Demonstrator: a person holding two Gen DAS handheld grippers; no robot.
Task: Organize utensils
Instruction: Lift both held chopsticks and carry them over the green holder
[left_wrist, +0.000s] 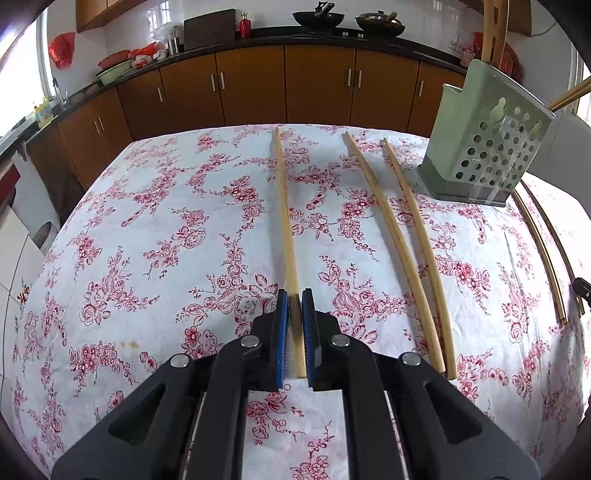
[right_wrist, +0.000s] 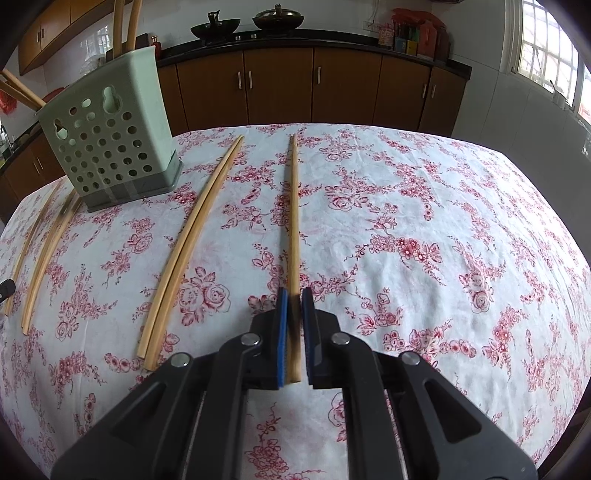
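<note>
Left wrist: left gripper (left_wrist: 294, 332) low over floral tablecloth (left_wrist: 147, 240), blue ribbed pads narrowed round near end of a slim wooden chopstick (left_wrist: 284, 221); contact w/ pads unclear. Two more sticks (left_wrist: 402, 236) lie to the right; perforated green plastic holder (left_wrist: 487, 147) at far right corner.

Right wrist: right gripper (right_wrist: 294, 332) likewise nearly closed round one chopstick (right_wrist: 293, 221), grip not certain. Touching pair (right_wrist: 192, 236) left; holder (right_wrist: 107, 136) at far left corner.
</note>
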